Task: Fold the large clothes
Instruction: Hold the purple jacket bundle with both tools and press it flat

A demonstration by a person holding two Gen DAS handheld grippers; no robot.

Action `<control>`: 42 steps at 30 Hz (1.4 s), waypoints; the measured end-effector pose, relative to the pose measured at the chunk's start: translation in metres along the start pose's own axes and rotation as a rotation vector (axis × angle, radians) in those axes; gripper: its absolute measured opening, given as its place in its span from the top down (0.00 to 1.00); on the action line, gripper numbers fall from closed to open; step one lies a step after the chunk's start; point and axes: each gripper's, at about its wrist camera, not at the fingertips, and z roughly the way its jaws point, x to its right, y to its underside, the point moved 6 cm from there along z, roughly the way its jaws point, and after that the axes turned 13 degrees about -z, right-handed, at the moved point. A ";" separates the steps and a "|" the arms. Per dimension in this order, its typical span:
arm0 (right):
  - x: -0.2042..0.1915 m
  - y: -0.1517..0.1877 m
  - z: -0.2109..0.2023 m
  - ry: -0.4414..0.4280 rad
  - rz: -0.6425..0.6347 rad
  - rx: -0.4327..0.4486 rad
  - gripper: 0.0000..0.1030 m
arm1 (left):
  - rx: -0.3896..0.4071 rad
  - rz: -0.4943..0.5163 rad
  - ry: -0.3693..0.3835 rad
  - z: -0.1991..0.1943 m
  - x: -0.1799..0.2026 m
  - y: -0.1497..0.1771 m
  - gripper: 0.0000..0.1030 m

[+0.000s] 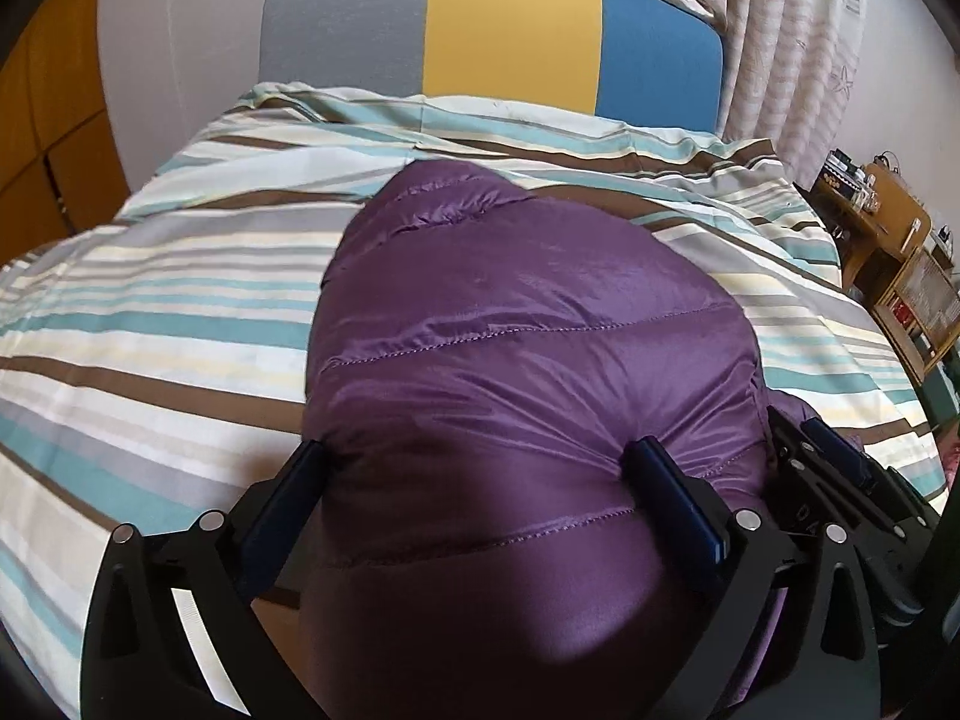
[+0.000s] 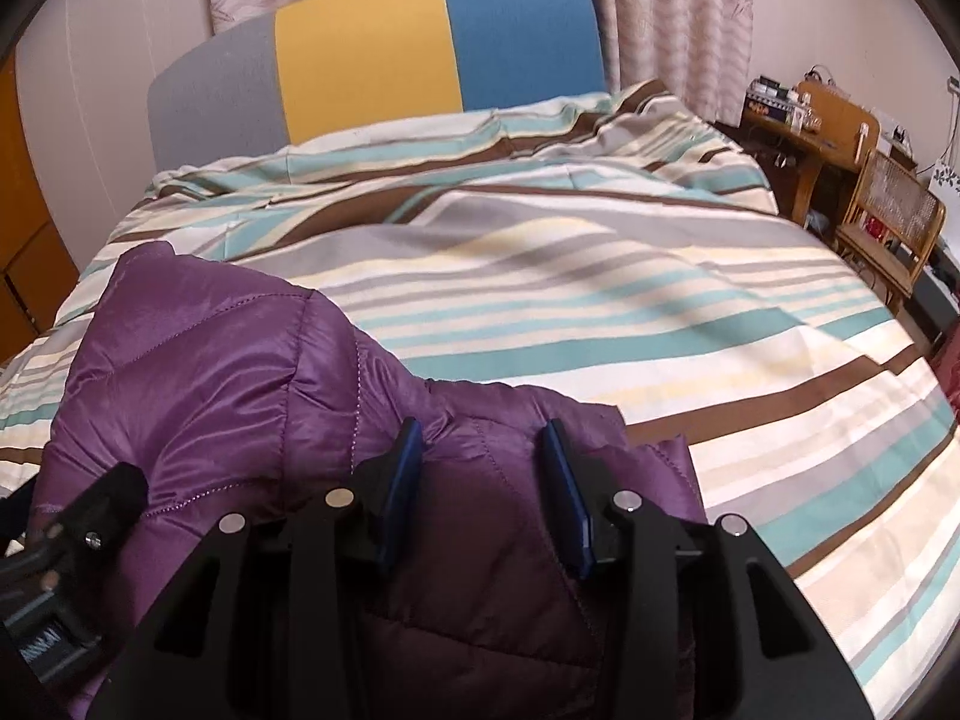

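Note:
A shiny purple quilted jacket (image 1: 528, 360) lies bunched on a striped duvet (image 1: 150, 312). In the left wrist view my left gripper (image 1: 480, 462) has its jaws wide apart, with a thick fold of the jacket bulging between them. In the right wrist view the jacket (image 2: 240, 384) fills the lower left, and my right gripper (image 2: 483, 438) has its blue-padded jaws partly apart around a fold of the jacket's edge. The other gripper shows at the right edge of the left wrist view (image 1: 828, 468), touching the jacket.
The bed has a grey, yellow and blue headboard (image 1: 510, 30). Curtains (image 1: 792, 42) hang behind it. A wooden desk (image 2: 804, 126) and a wicker chair (image 2: 894, 222) stand right of the bed. A wooden cupboard (image 1: 42, 138) stands on the left.

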 end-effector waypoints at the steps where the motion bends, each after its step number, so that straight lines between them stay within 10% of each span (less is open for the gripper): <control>1: 0.000 0.001 0.004 -0.004 0.003 -0.008 0.60 | -0.006 -0.010 0.007 0.006 -0.003 0.001 0.03; 16: 0.001 0.005 0.005 -0.006 0.034 0.020 0.59 | -0.004 -0.080 -0.035 -0.021 0.009 -0.035 0.03; 22: 0.005 0.005 0.003 -0.008 0.061 0.026 0.59 | -0.096 0.015 -0.181 0.041 0.022 -0.050 0.03; 31: 0.002 0.005 0.008 0.003 0.066 0.026 0.58 | -0.041 0.024 -0.168 0.064 0.014 -0.040 0.03; 42: 0.003 0.003 0.000 0.035 0.058 0.063 0.49 | -0.032 -0.065 0.022 -0.004 -0.005 -0.010 0.03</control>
